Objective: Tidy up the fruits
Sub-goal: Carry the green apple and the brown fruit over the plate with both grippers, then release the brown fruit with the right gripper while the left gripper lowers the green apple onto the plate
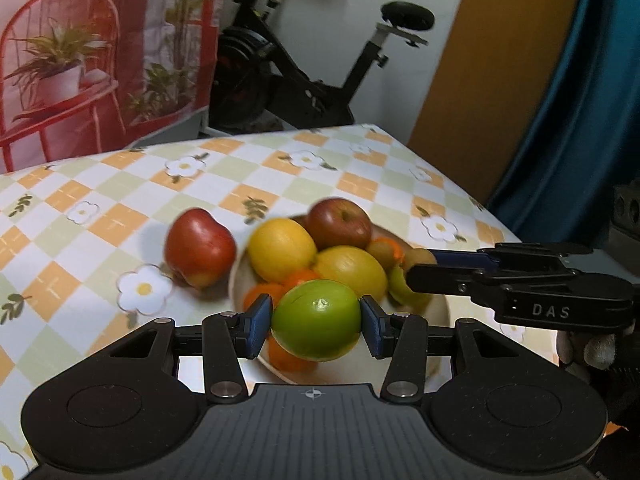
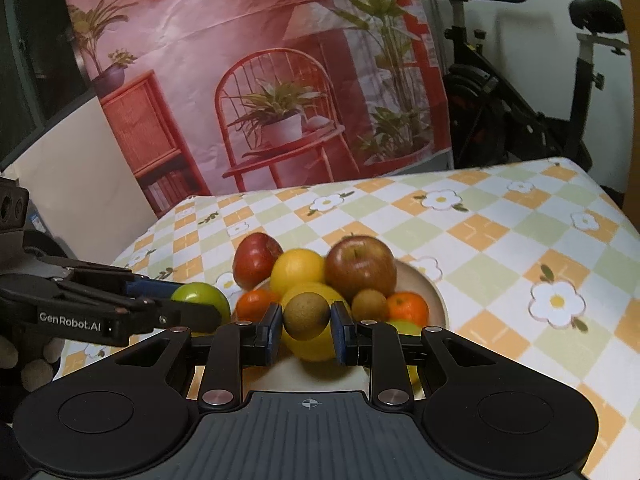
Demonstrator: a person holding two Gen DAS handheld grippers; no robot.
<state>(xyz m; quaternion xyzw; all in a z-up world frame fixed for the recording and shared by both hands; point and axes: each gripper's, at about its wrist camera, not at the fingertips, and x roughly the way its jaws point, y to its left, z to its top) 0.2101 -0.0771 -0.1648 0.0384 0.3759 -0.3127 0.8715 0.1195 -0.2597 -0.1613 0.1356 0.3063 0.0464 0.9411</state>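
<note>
My left gripper [image 1: 316,320] is shut on a green apple [image 1: 316,319], held above the near rim of a beige plate [image 1: 238,280]. In the right wrist view my right gripper [image 2: 306,320] is shut on a brown kiwi [image 2: 306,315], held over the same plate [image 2: 438,296]. On the plate lie a red apple [image 2: 360,270], two yellow lemons [image 2: 298,272], tangerines [image 2: 408,308] and another kiwi [image 2: 369,304]. A second red apple [image 1: 200,250] rests on the tablecloth just left of the plate. The right gripper's arm [image 1: 520,280] reaches in from the right in the left wrist view.
The table wears a checked orange, green and white cloth with daisies [image 2: 520,240]. Behind it hangs a printed backdrop of a red chair and plants [image 2: 280,120]. An exercise bike [image 1: 320,60] stands beyond the far edge. The table edge falls away at the right [image 1: 460,184].
</note>
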